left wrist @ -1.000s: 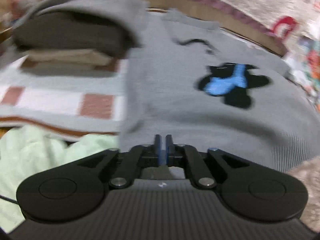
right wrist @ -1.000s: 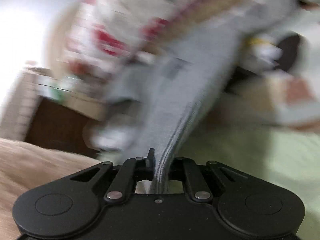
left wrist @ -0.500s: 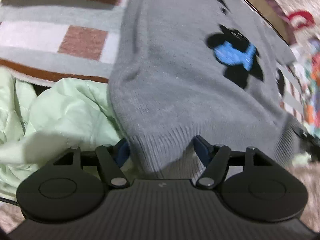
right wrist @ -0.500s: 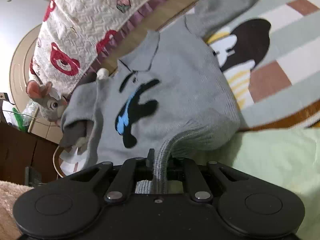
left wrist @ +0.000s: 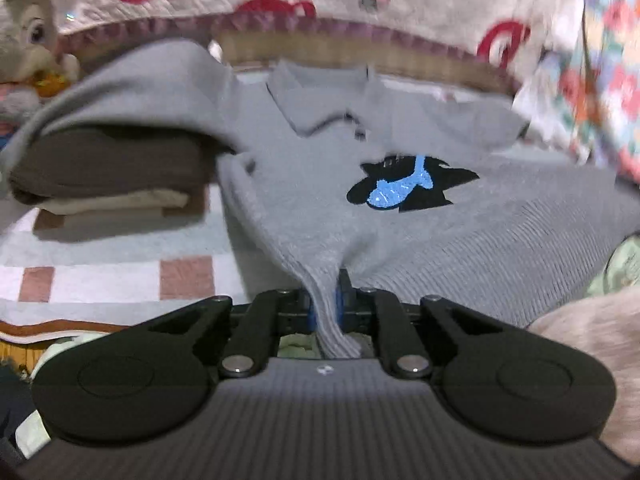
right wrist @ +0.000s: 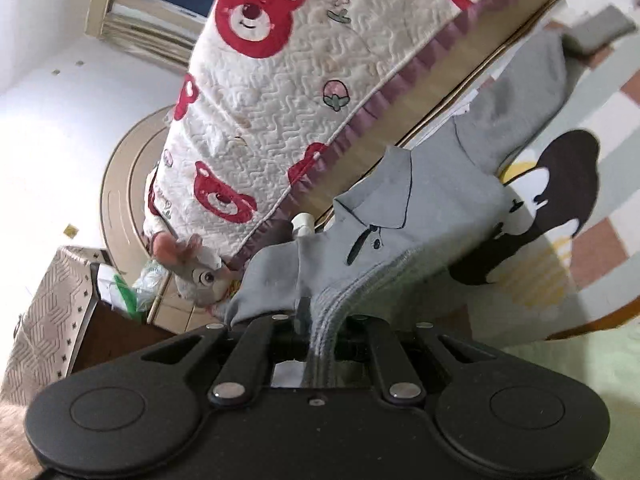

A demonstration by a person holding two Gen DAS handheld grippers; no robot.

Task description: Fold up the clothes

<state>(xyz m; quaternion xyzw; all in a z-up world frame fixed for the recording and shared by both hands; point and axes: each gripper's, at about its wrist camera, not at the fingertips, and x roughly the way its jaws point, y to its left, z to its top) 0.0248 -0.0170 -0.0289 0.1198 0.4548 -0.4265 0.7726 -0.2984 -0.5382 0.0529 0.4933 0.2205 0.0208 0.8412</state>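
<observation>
A grey knit polo sweater (left wrist: pixel 360 152) with a black and blue fish patch (left wrist: pixel 404 190) lies front up on a checked blanket (left wrist: pixel 120 280). Its left sleeve drapes over a stack of folded clothes (left wrist: pixel 108 176). My left gripper (left wrist: pixel 325 304) is shut on the ribbed hem, which bunches between its fingers. My right gripper (right wrist: pixel 318 320) is shut on another part of the ribbed hem of the sweater (right wrist: pixel 400 220) and holds it lifted.
A bear-print quilt (right wrist: pixel 300 80) hangs along the far side above a wooden edge (left wrist: pixel 360 56). A plush rabbit (left wrist: pixel 28 40) sits at the far left. Pale green fabric (right wrist: pixel 560 380) lies near me. A dark cabinet (right wrist: pixel 100 340) stands at the left.
My left gripper was open over the hem half a second ago and has now shut on it. Both grippers have lifted the hem and now face the collar.
</observation>
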